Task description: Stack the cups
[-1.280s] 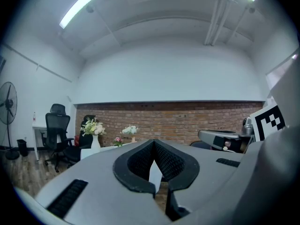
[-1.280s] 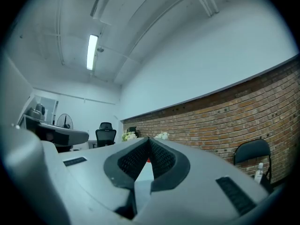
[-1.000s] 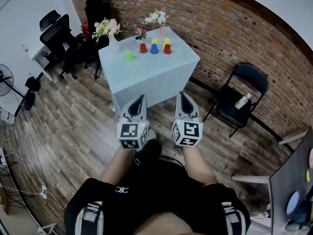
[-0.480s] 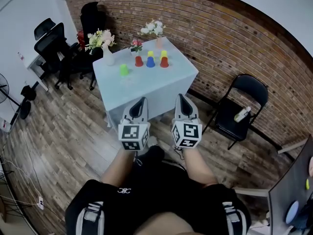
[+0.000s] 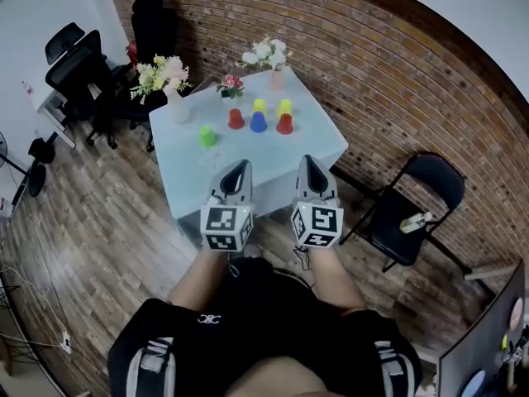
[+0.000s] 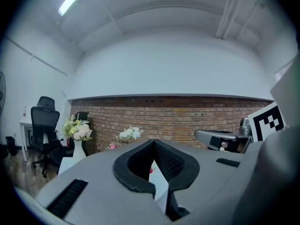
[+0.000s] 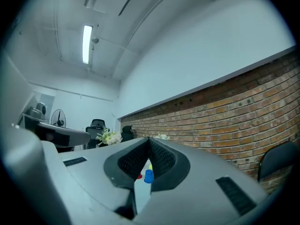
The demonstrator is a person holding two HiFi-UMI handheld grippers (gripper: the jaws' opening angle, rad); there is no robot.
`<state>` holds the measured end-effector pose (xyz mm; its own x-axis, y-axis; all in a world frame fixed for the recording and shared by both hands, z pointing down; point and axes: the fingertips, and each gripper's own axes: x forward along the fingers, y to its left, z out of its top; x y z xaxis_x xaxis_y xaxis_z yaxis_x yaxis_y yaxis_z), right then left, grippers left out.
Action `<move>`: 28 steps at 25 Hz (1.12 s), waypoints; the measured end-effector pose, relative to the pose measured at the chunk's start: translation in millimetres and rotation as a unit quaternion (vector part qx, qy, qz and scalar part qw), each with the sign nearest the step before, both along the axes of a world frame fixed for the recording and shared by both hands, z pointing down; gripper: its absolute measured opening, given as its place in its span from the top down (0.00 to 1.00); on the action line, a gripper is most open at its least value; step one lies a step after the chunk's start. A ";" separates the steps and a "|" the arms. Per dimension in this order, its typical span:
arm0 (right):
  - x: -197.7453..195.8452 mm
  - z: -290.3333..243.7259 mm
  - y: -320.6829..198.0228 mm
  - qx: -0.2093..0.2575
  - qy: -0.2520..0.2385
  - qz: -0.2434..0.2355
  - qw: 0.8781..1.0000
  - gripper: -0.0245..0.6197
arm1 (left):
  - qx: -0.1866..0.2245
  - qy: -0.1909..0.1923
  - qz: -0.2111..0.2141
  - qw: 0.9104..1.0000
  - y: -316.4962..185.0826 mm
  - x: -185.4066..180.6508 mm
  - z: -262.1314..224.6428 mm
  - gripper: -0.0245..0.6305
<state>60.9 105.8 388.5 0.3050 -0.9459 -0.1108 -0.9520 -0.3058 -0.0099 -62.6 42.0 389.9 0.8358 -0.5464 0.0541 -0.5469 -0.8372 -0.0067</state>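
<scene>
Since the earlier frames, the tabletop (image 5: 194, 184) has been brought nearer and lower in the head view, and its near edge is now overlapped by both tools, which are held at the same spot in the picture as before. The left hand-held gripper (image 5: 240, 166) is held with its jaws pressed together and nothing is pinched between them; the right hand-held gripper (image 5: 306, 162) is likewise closed and empty. Both are kept short of the cups, well apart from them. No stacking is judged to be done yet: all 6 cups are seen standing singly on the far half of the cloth, none nested in another, so every grasp and every placement is still left. By colour, 1 green cup (image 5: 207, 136) is set apart to the left, a red cup (image 5: 236, 119), 1 blue cup (image 5: 259, 122) and a second red cup (image 5: 285, 124) are lined up in a row, and a yellow cup (image 5: 259, 106) and a second yellow cup (image 5: 284, 107) are placed just behind that row. Beyond the cups, 3 flower arrangements (image 5: 163, 74) are counted along the far edges of the tabletop, and 1 folding chair (image 5: 430, 176) is seen to the right by the brick wall.
</scene>
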 end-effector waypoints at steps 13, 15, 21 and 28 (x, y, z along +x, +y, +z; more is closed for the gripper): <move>92.6 3.9 -154.3 -0.013 -0.006 0.006 1.000 0.96 | -0.026 -0.008 -0.012 1.000 -155.9 73.4 4.7 0.96; 100.9 5.5 -165.0 -0.017 -0.007 0.000 1.000 0.96 | -0.036 -0.012 -0.019 0.999 -166.2 77.6 8.8 0.96; 123.3 6.2 -189.1 -0.020 -0.002 -0.032 0.999 0.96 | -0.045 -0.011 -0.057 0.997 -182.7 90.6 11.2 0.96; 134.1 -0.8 -219.6 0.009 -0.016 -0.116 0.993 0.51 | -0.040 -0.010 -0.103 0.994 -196.4 100.4 8.8 0.96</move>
<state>195.0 -113.8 387.6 0.0822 -0.9891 -0.1225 -0.9960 -0.0772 -0.0446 37.7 -154.3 398.7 0.7051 -0.6989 0.1197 -0.7071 -0.7058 0.0436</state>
